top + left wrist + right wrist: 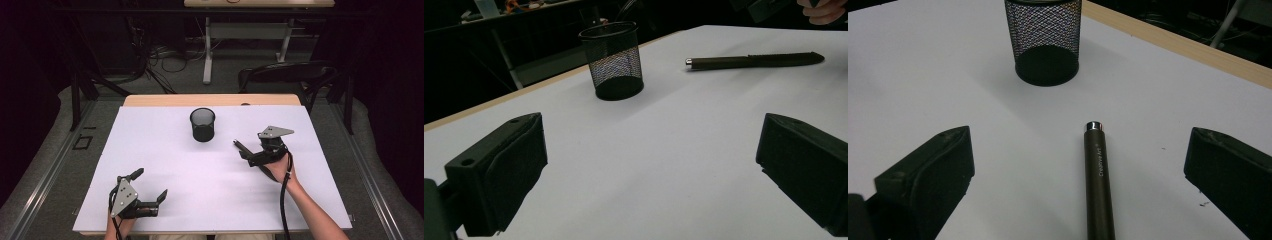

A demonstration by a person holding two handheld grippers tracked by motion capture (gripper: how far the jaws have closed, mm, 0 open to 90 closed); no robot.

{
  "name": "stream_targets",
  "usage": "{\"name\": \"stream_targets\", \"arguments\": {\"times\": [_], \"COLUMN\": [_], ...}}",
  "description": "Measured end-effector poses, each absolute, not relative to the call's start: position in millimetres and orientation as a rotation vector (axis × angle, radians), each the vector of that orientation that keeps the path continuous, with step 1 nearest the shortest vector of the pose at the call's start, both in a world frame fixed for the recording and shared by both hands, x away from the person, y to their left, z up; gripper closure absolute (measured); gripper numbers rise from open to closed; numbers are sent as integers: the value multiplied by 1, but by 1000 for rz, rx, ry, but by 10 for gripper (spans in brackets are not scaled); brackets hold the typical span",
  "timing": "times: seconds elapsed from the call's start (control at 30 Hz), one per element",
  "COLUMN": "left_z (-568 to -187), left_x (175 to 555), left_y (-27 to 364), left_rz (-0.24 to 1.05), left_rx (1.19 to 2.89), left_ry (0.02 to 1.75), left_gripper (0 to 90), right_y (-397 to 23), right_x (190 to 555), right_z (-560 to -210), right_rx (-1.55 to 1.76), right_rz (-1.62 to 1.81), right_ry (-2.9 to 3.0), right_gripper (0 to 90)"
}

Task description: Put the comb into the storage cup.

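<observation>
Both tongs spread wide, nothing held. Your left gripper sits low near the front-left edge of the white table, lots of bare surface ahead of it. Your right gripper is at mid-right w/ jaws straddling the dark pen, not touching it. Mesh cup stands upright at centre-back, near the far wood edge, apart from the pen tip. Pen lies flat, silver end twd the cup. Open room btwn the grippers.
</observation>
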State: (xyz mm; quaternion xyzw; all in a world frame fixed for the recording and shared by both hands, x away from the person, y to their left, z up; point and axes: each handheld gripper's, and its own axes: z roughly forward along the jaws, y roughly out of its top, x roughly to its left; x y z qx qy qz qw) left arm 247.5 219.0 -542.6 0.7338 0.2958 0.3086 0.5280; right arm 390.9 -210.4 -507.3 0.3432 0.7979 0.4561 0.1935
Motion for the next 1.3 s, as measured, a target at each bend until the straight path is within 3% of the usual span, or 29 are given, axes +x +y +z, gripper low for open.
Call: {"name": "stream_targets", "arguments": {"times": [0.47, 0.5, 0.63, 0.73, 0.77, 0.83, 0.87, 0.93, 1.0, 1.03, 1.07, 1.17, 1.3], "left_z": [-542, -542, -543, -542, -542, -543, -543, -543, -543, -542, -542, -543, -542], "left_x": [247, 248, 248, 248, 248, 248, 248, 248, 248, 248, 248, 248, 248], "left_y": [219, 219, 219, 218, 219, 219, 219, 218, 219, 219, 219, 219, 219], "left_rz": [741, 739, 739, 740, 740, 740, 738, 737, 739, 740, 740, 740, 740], "left_rx": [1756, 1756, 1756, 1756, 1756, 1755, 1755, 1756, 1756, 1756, 1757, 1758, 1759], "left_ry": [704, 704, 704, 703, 703, 704, 704, 704, 703, 703, 703, 702, 702], "left_gripper": [0, 0, 0, 0, 0, 0, 0, 0, 0, 0, 0, 0, 0], "right_y": [-203, -202, -201, -199, -199, -198, -198, -196, -195, -193, -193, -190, -188], "right_x": [413, 418, 424, 431, 431, 435, 435, 438, 439, 441, 441, 445, 449], "right_z": [-512, -513, -516, -518, -518, -520, -520, -522, -522, -523, -523, -525, -527], "right_rx": [998, 1007, 1035, 1068, 1068, 1078, 1078, 1088, 1086, 1092, 1092, 1097, 1121], "right_rz": [1257, 1243, 1219, 1206, 1206, 1194, 1194, 1183, 1178, 1164, 1164, 1120, 1088], "right_ry": [2241, 2250, 2246, 2230, 2230, 2230, 2230, 2244, 2250, 2245, 2245, 2258, 2266], "right_gripper": [31, 129, 183, 335, 335, 500, 500, 646, 685, 771, 771, 890, 900]}}
